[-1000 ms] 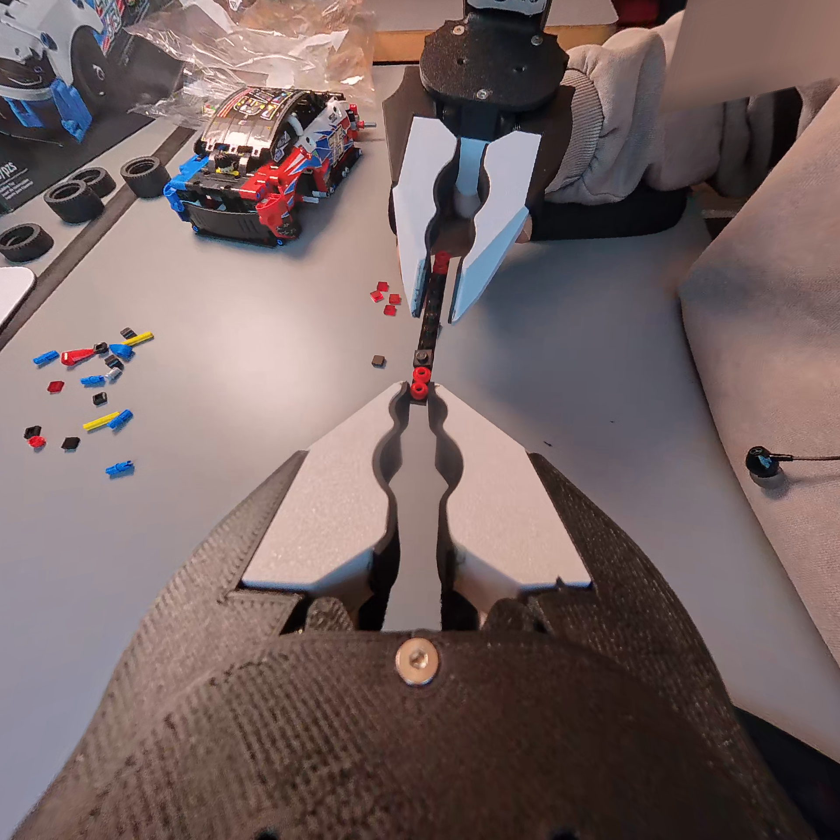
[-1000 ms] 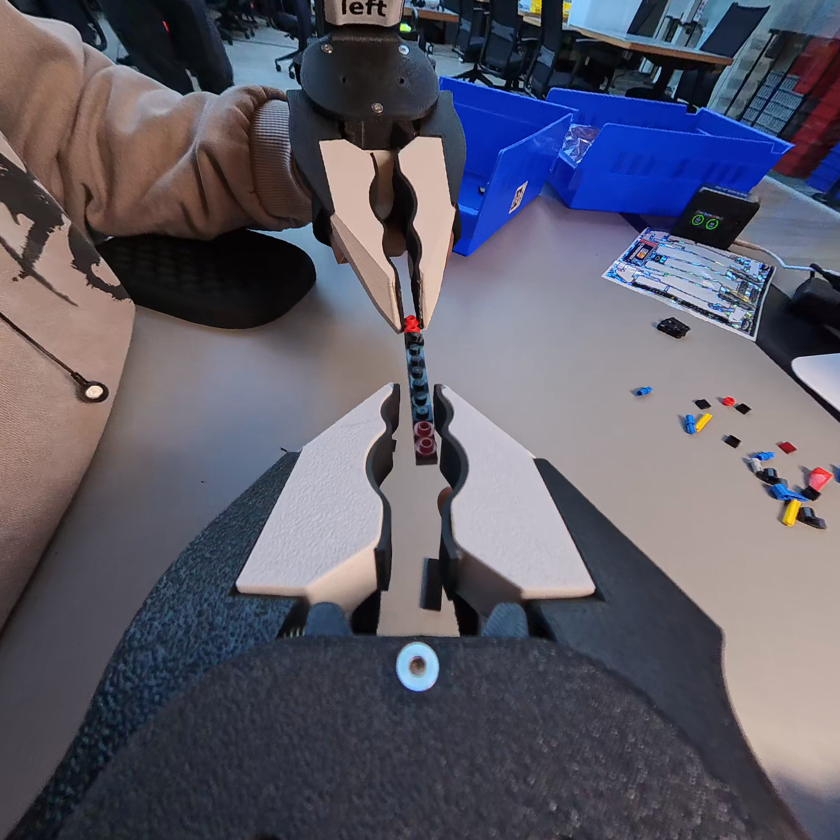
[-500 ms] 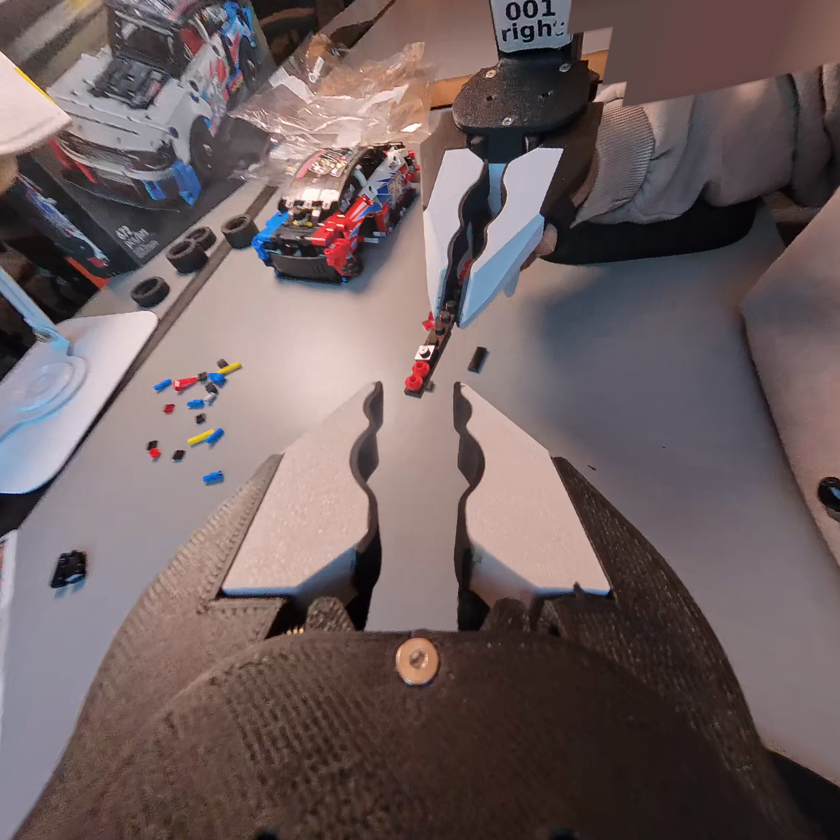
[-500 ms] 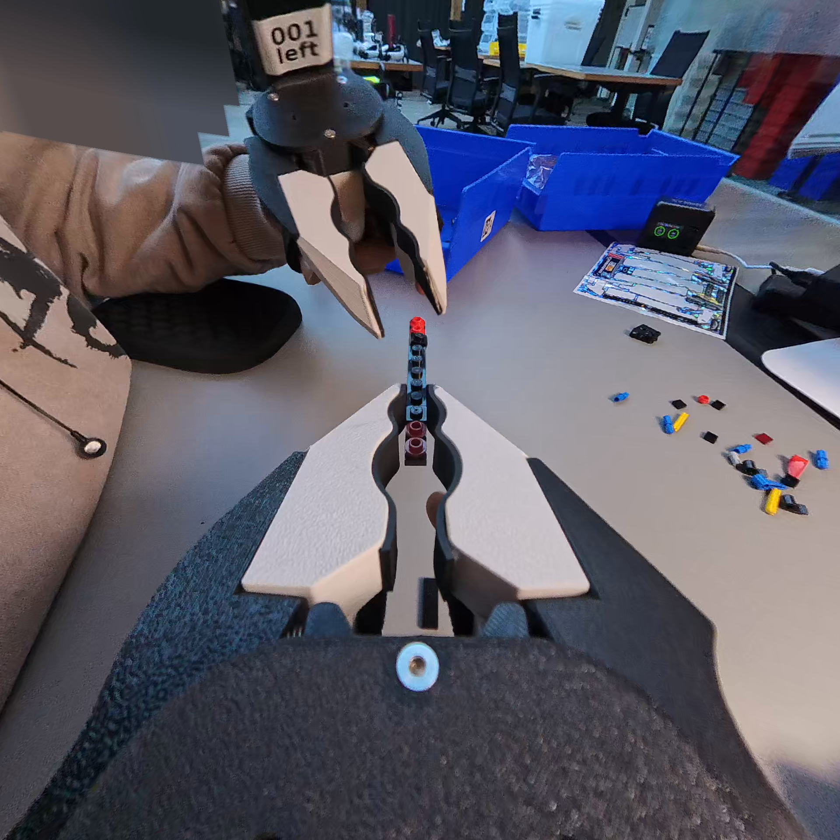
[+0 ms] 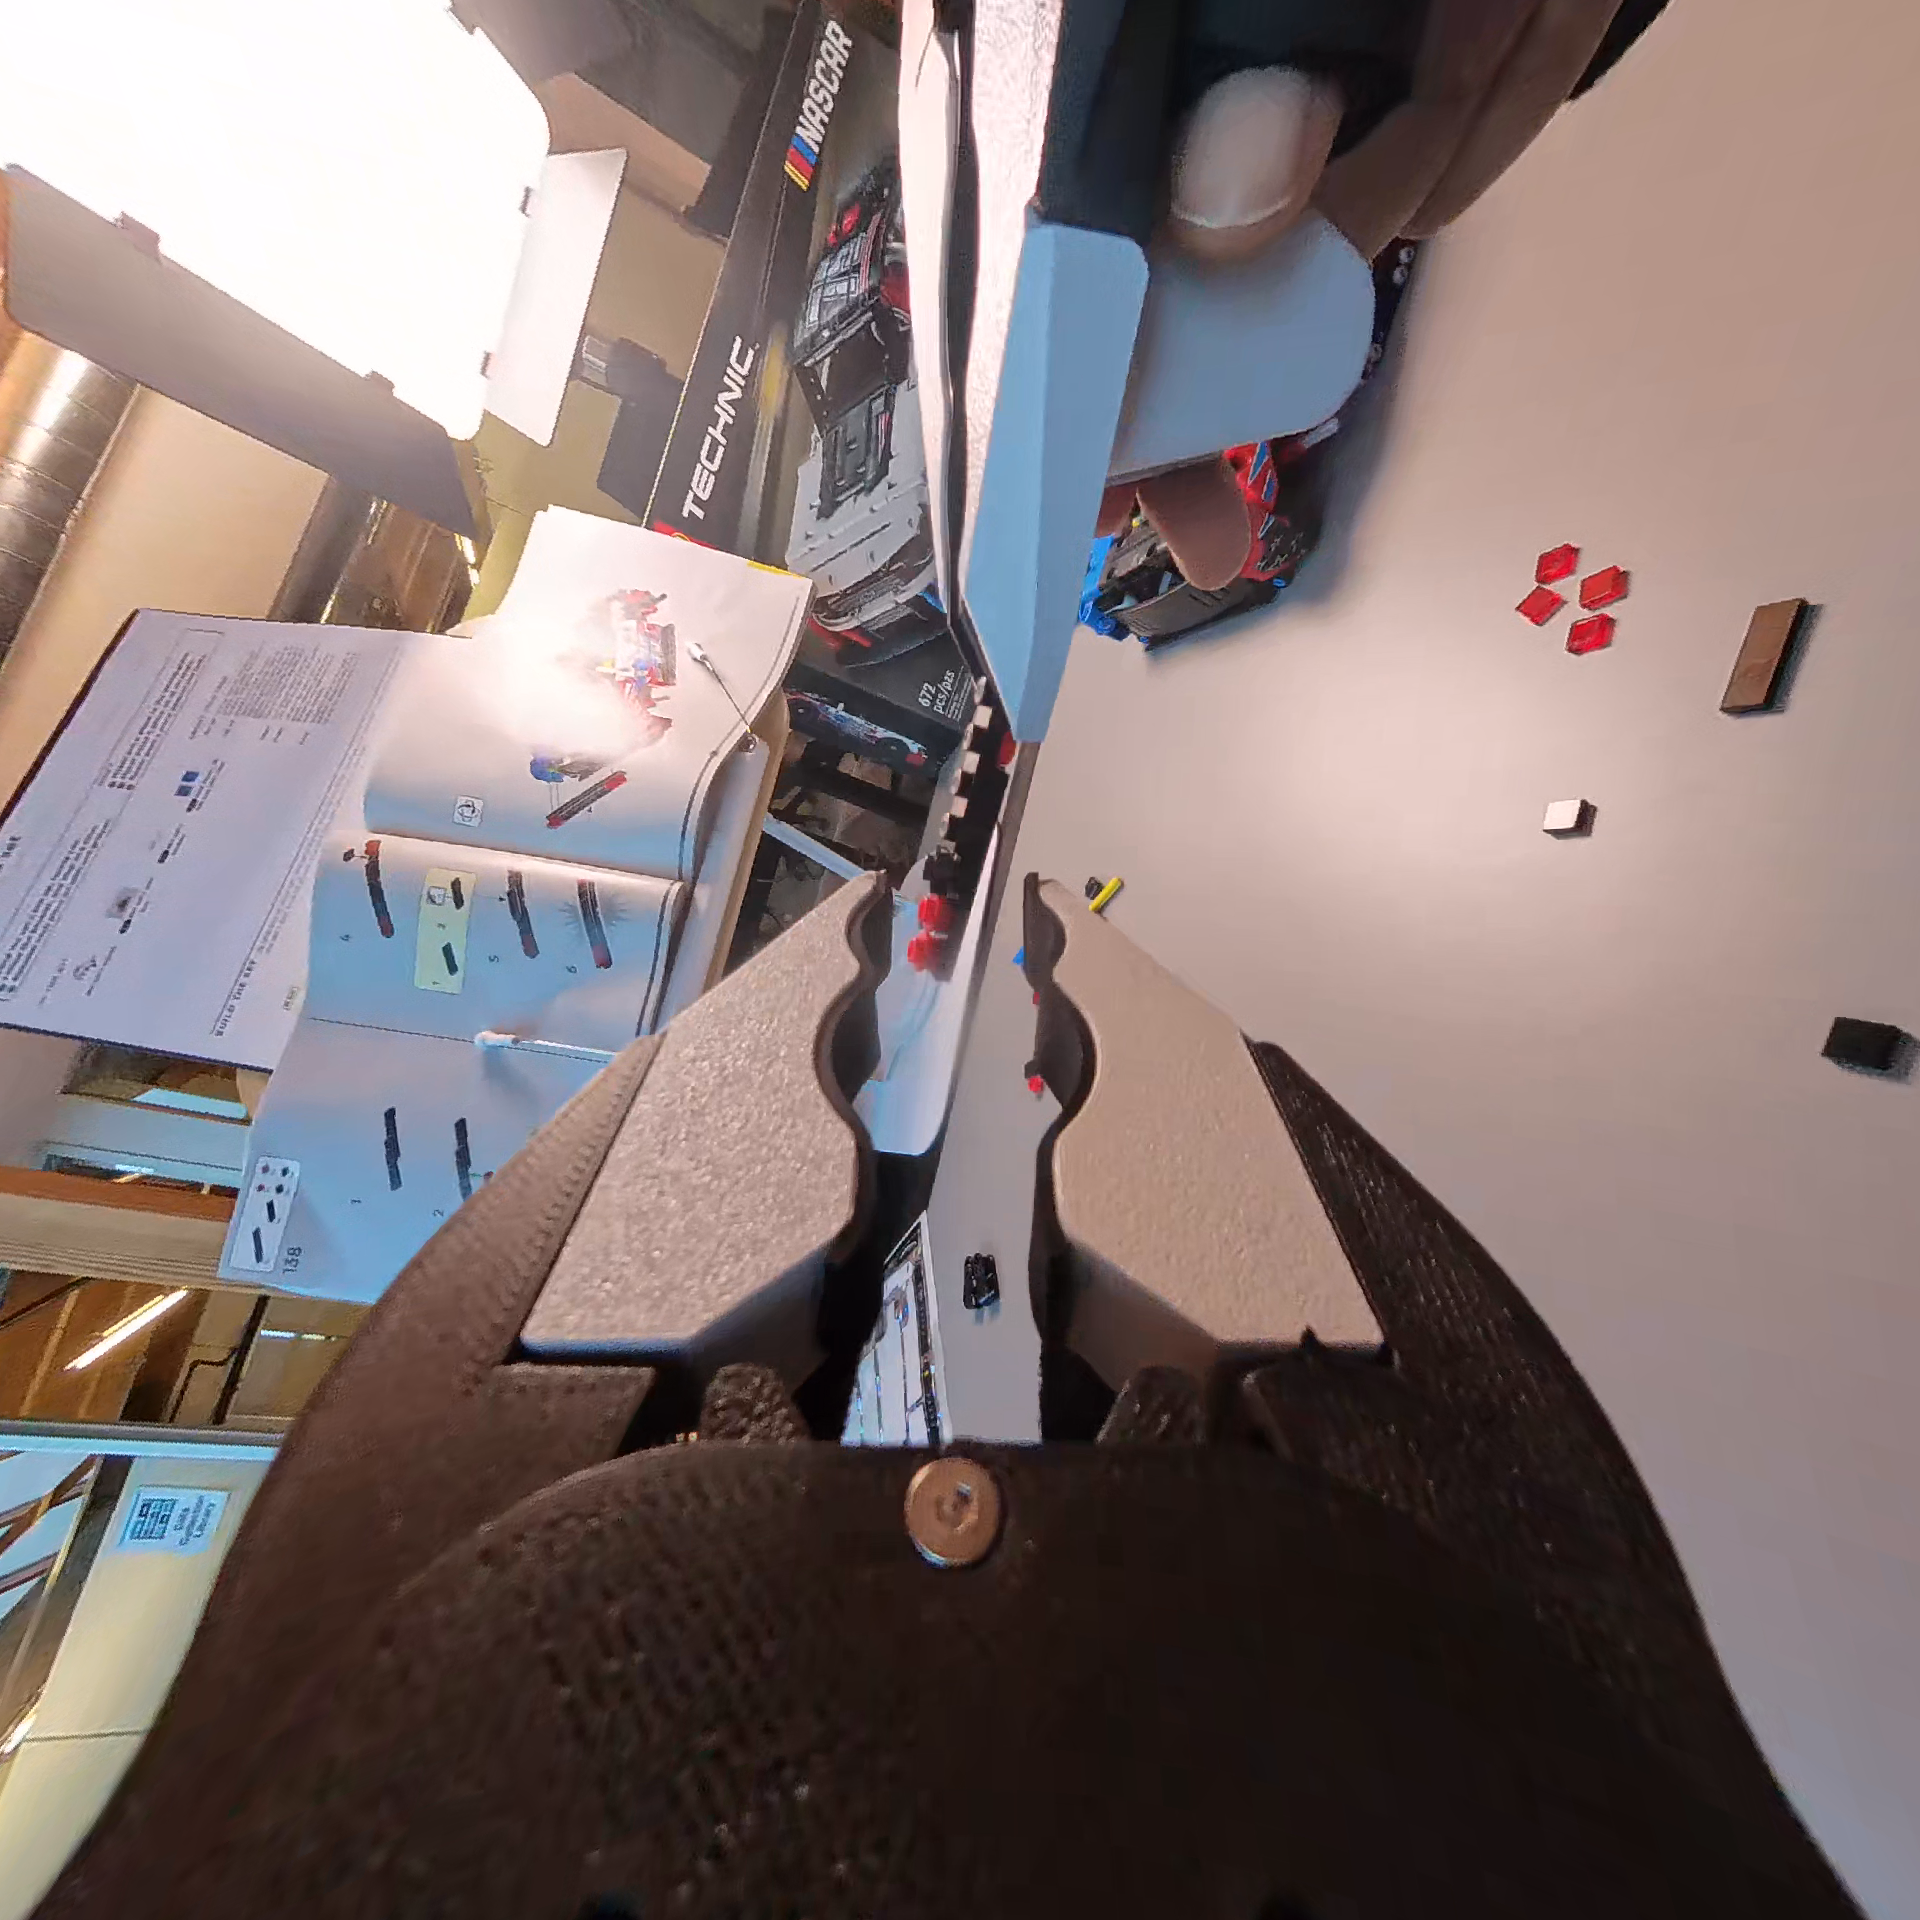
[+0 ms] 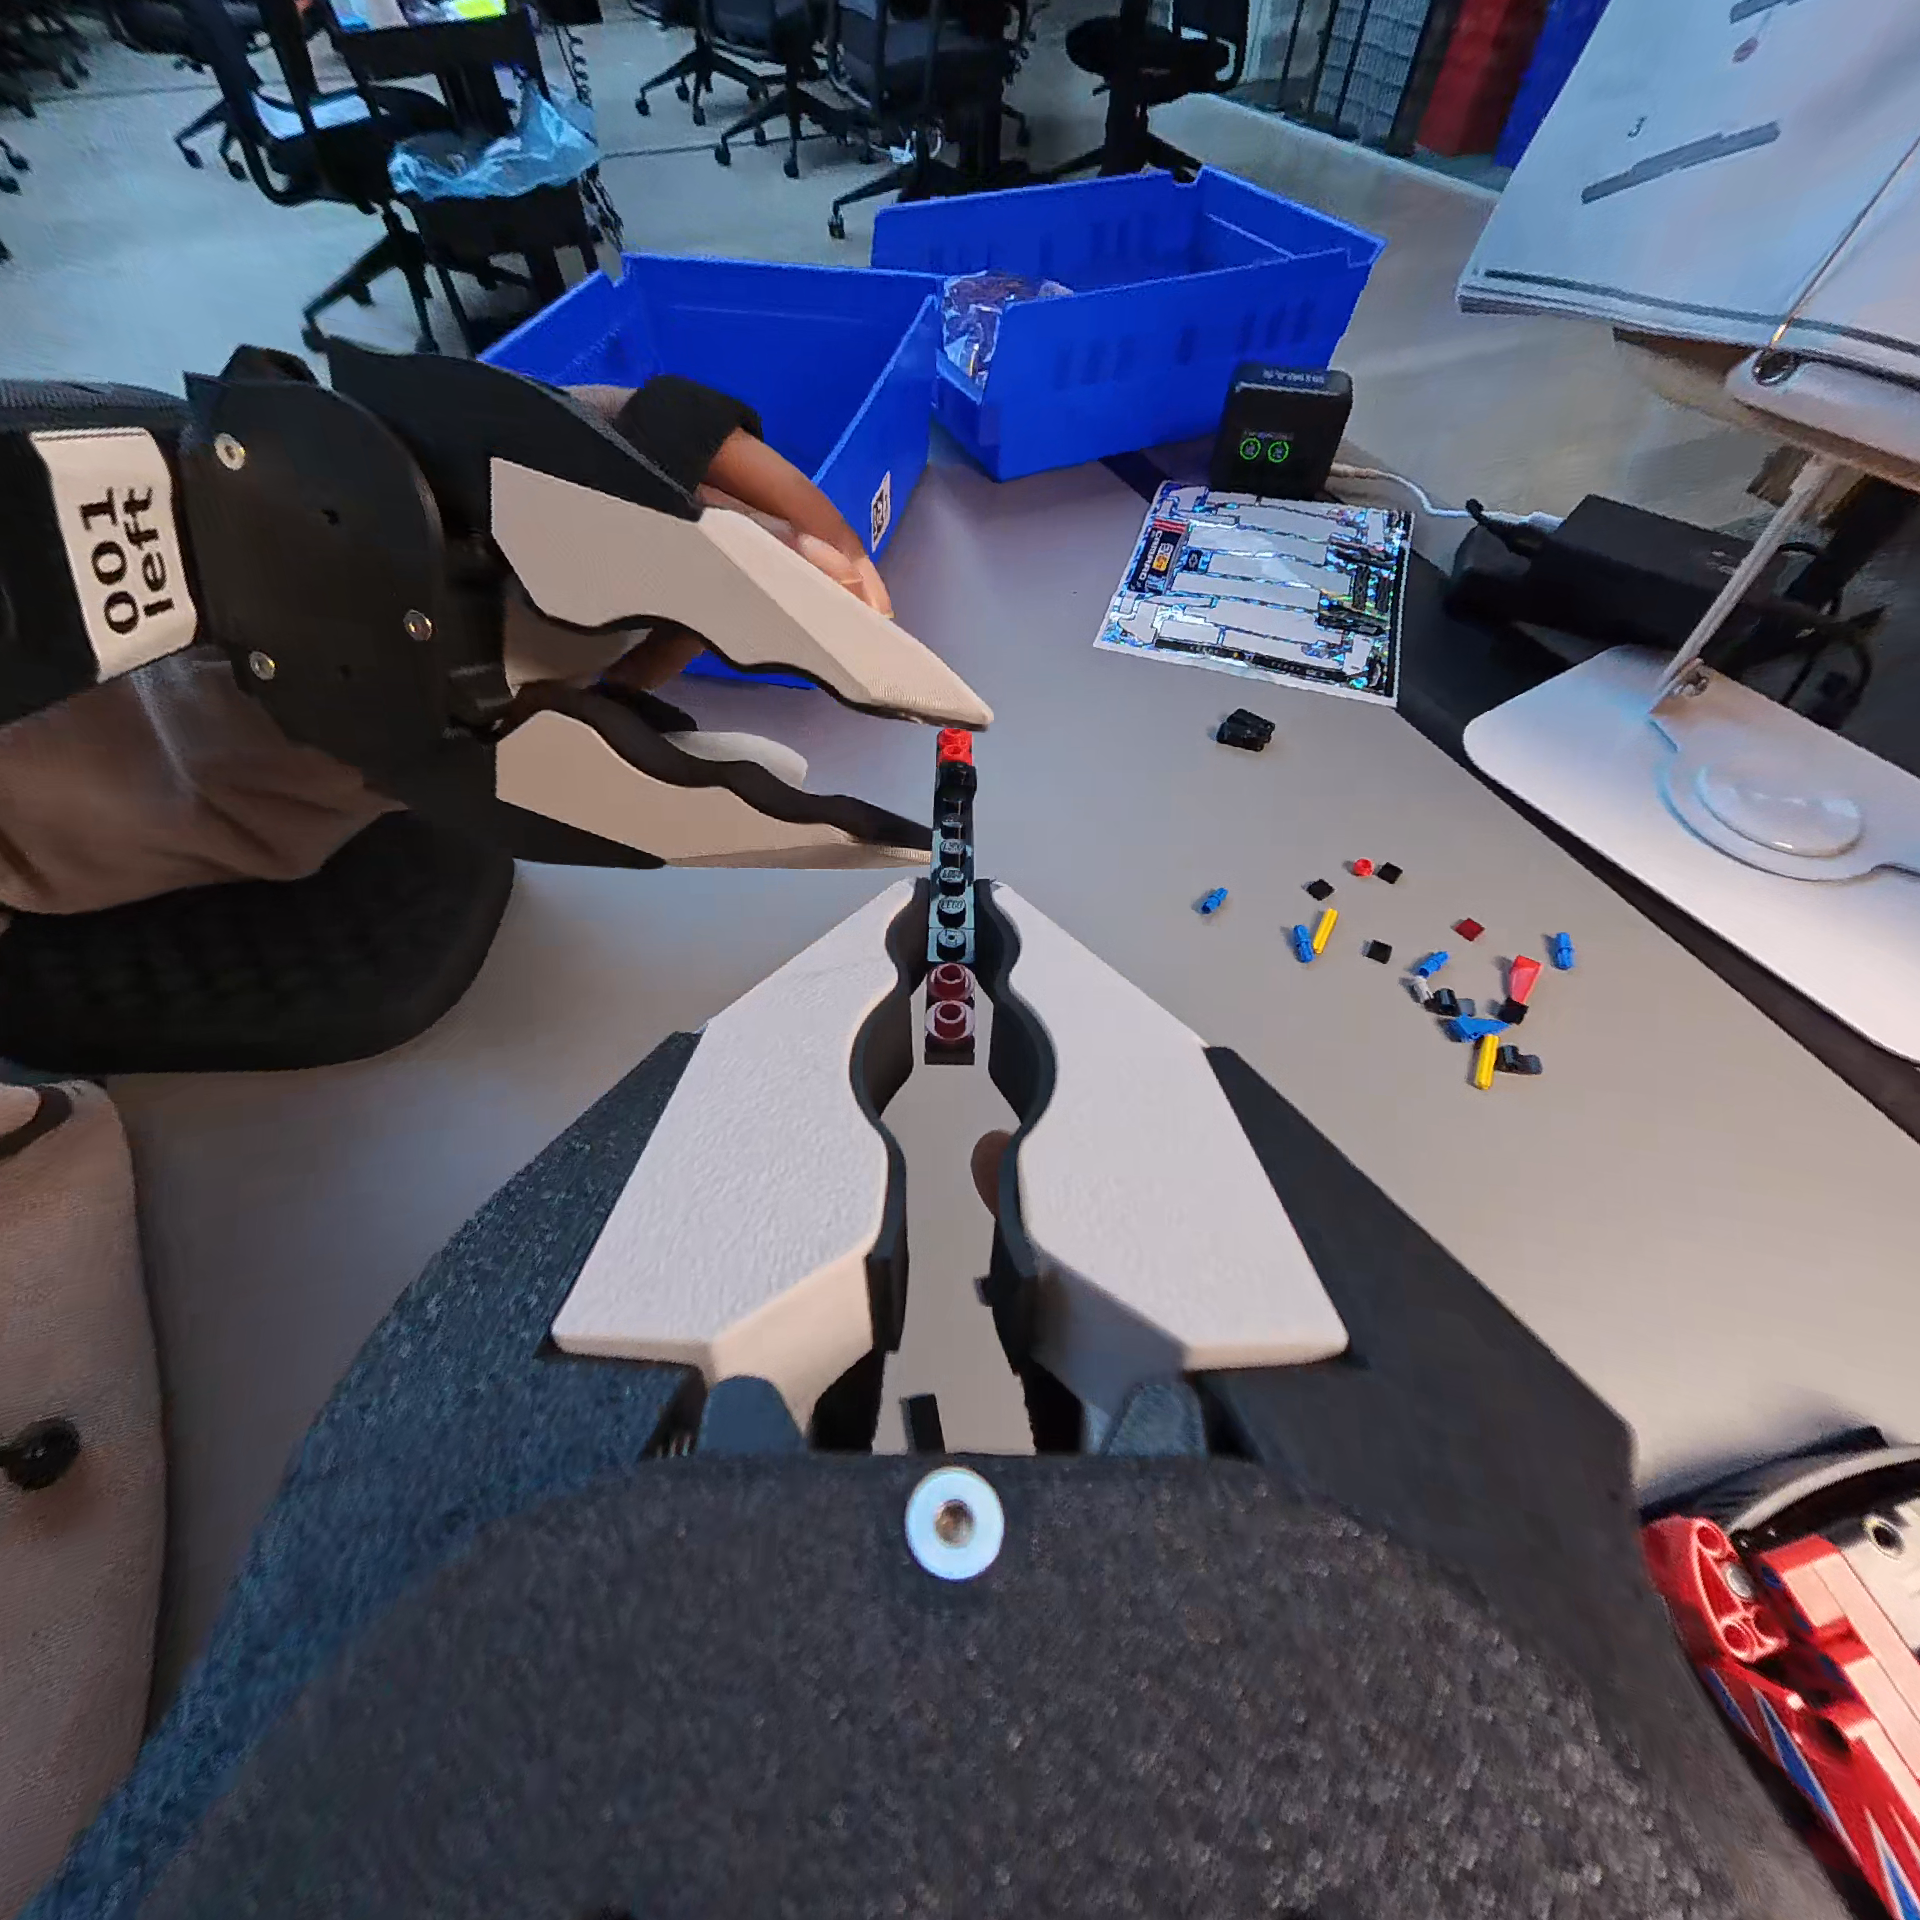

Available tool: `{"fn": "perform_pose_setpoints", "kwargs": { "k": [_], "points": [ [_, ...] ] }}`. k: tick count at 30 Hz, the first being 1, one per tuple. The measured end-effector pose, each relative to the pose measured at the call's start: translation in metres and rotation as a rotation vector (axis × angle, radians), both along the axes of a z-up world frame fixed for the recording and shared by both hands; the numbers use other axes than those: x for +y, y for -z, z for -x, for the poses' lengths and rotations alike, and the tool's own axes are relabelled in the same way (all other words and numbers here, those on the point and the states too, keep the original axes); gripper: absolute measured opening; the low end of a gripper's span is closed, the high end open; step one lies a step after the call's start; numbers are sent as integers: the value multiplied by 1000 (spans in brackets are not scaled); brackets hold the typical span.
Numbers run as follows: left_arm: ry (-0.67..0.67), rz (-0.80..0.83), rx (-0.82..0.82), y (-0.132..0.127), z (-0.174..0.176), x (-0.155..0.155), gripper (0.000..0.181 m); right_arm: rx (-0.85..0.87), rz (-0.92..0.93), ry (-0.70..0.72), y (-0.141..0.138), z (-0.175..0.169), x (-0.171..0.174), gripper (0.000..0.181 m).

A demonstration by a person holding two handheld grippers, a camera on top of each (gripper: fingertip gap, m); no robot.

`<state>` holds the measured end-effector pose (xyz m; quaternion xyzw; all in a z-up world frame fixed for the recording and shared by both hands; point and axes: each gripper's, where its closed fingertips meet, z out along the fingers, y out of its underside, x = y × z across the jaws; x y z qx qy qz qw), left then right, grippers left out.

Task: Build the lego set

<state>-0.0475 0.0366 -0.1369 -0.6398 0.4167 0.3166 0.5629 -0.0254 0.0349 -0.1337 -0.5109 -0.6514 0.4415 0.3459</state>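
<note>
Right gripper pinching a thin black lego strip at frame center, red studs at both ends. Left gripper spread wide, rolled sideways, tips bracketing the strip's far end. Loose small pieces at right, blue bins above. Only in left wrist view: instruction booklet at left, red tiles at upper right.

An open-plan office or lab workspace is shown. Rows of black wheeled office chairs and desks are seen across a pale floor behind a grey worktable. Two blue plastic storage bins are set at the table's far edge, beside a small black device with green indicator lights. An open white instruction booklet is propped on a stand, with a black cardboard toy box behind it.
</note>
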Motion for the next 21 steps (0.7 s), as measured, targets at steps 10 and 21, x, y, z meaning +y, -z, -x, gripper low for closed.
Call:
{"fn": "perform_pose_setpoints", "kwargs": {
  "k": [10,21],
  "points": [
    [-12,-17,83,4,-3,2,9,-47,12,25,5,-1,0,5],
    [38,54,170,16,-10,-5,6,-92,79,-19,13,-6,-5,5]
  ]
}}
